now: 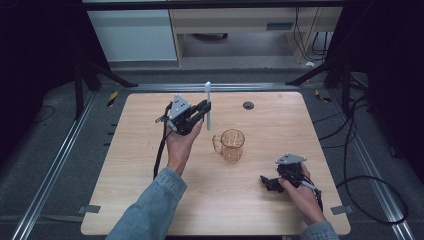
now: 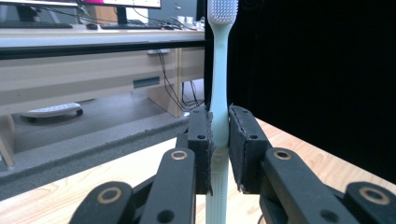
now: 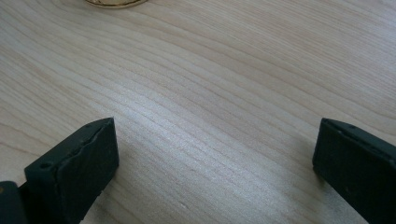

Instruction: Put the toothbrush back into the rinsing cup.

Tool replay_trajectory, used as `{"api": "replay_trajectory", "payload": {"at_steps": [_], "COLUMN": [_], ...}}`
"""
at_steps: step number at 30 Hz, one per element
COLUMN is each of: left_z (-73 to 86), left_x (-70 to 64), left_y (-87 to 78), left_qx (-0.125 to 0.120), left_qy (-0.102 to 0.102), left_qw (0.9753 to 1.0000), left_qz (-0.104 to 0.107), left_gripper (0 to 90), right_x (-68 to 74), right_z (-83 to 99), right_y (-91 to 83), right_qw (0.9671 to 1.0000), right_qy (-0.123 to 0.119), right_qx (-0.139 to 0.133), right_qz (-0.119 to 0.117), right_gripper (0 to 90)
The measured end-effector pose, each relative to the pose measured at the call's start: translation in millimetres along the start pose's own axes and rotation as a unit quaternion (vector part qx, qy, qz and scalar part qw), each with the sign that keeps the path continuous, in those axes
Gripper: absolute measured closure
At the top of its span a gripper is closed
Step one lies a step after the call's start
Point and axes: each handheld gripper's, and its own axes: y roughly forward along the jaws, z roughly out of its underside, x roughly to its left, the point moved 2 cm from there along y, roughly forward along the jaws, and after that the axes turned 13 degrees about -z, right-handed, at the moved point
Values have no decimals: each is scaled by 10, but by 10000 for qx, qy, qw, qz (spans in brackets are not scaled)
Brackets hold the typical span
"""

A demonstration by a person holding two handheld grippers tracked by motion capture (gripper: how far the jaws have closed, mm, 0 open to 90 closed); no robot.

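Note:
A pale blue-grey toothbrush (image 1: 208, 107) stands upright in the air, bristle head on top, with my left gripper (image 1: 204, 108) shut on its handle. In the left gripper view the toothbrush (image 2: 219, 84) is clamped between both pads, head up. An amber glass mug (image 1: 231, 145) sits on the wooden table (image 1: 150, 200), just right of and nearer than the toothbrush's lower end. My right gripper (image 1: 264, 183) rests low on the table at the front right, jaws wide apart and holding nothing. In the right gripper view, the mug's base (image 3: 112, 3) shows at the top edge.
A round dark grommet (image 1: 248, 105) sits in the tabletop near the far edge. Black cables trail from both grippers and over the floor at the right. Desks and a cabinet stand beyond the table.

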Motion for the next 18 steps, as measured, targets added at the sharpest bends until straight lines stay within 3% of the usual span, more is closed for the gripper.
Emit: {"api": "replay_trajectory", "payload": {"at_steps": [12, 18], "left_z": [-19, -48], "left_x": [-48, -107], "left_y": [29, 5], "left_qx": [-267, -351], "left_qy": [-225, -89], "left_qw": [9994, 9993], "left_qz": [-63, -46], "left_gripper": [787, 787], "right_x": [9, 12], "right_z": [1, 0], "right_y": [3, 3], "right_qw": [10000, 10000], "right_qy": [-29, -66], "right_qx": [3, 2], "right_qz": [-39, -64], "right_gripper": [7, 7]}}
